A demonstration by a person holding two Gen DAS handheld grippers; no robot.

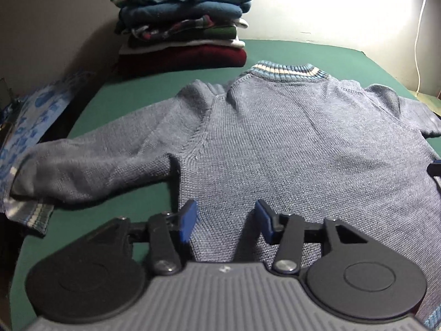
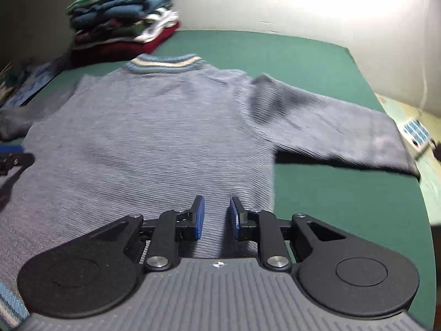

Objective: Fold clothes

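A green counter (image 1: 289,52) stands against a pale wall, brightly lit at the far right, where a thin white cord (image 1: 421,27) hangs down. At the far left corner of the counter sits a stack of folded clothes (image 1: 183,22), with a dark red piece at the bottom, blues in the middle and a green-and-white striped piece on top.

A grey-blue knitted sweater (image 1: 289,138) lies flat in the middle of the counter, its striped collar (image 1: 289,71) pointing toward the wall and both sleeves spread out to the sides. The left sleeve (image 1: 96,171) reaches the counter's left edge, its striped cuff lying near a blue patterned cloth (image 1: 35,115) beside the counter. In the right wrist view the right sleeve (image 2: 339,129) stretches to the right edge of the counter; that view is blurred, so whether the cuff hangs over the edge is hard to say.

The left gripper (image 1: 226,218) hovers over the lower left part of the sweater, its blue-padded fingers (image 1: 188,219) set moderately apart with nothing pinched between them. The right gripper (image 2: 217,218) is above the lower right part of the sweater near its side edge, its fingers (image 2: 199,218) standing narrow with a clear gap, gripping no fabric.
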